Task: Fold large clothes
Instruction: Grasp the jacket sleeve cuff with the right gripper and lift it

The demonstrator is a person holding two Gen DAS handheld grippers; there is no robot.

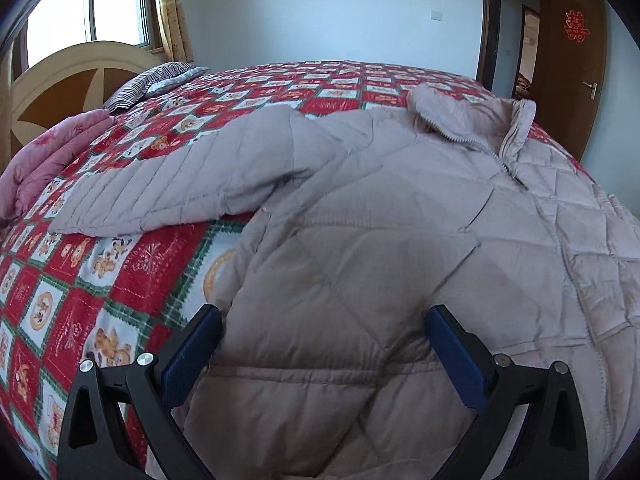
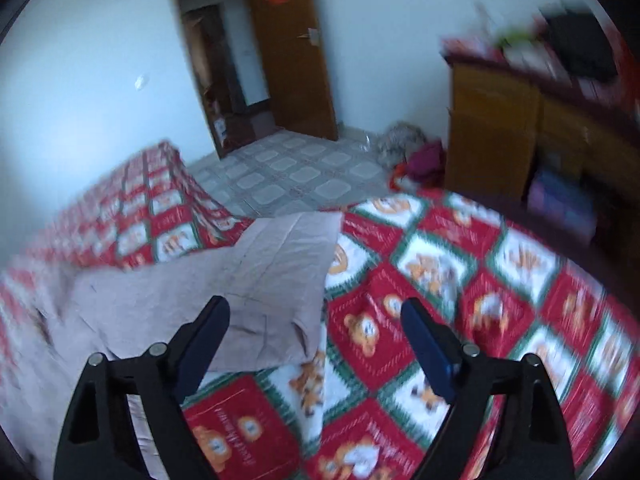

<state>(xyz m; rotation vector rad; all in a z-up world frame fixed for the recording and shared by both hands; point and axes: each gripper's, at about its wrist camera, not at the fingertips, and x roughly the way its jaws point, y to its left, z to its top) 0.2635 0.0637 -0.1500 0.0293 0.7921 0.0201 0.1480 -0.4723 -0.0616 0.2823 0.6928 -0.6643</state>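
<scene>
A pale pink quilted jacket [image 1: 400, 216] lies front up and zipped on the bed, collar at the far side. One sleeve [image 1: 176, 184] stretches out to the left. My left gripper [image 1: 324, 316] is open and empty just above the jacket's lower left body. In the blurred right wrist view, the other sleeve [image 2: 272, 264] lies flat on the bedspread. My right gripper [image 2: 316, 312] is open and empty above the sleeve's near edge.
A red, white and green bear-print bedspread [image 1: 80, 280] covers the bed. A pink folded quilt [image 1: 44, 160] and a striped pillow [image 1: 152, 84] lie by the headboard. A wooden cabinet [image 2: 520, 132], a clothes pile [image 2: 416, 152] and an open door [image 2: 288, 52] stand beyond the bed.
</scene>
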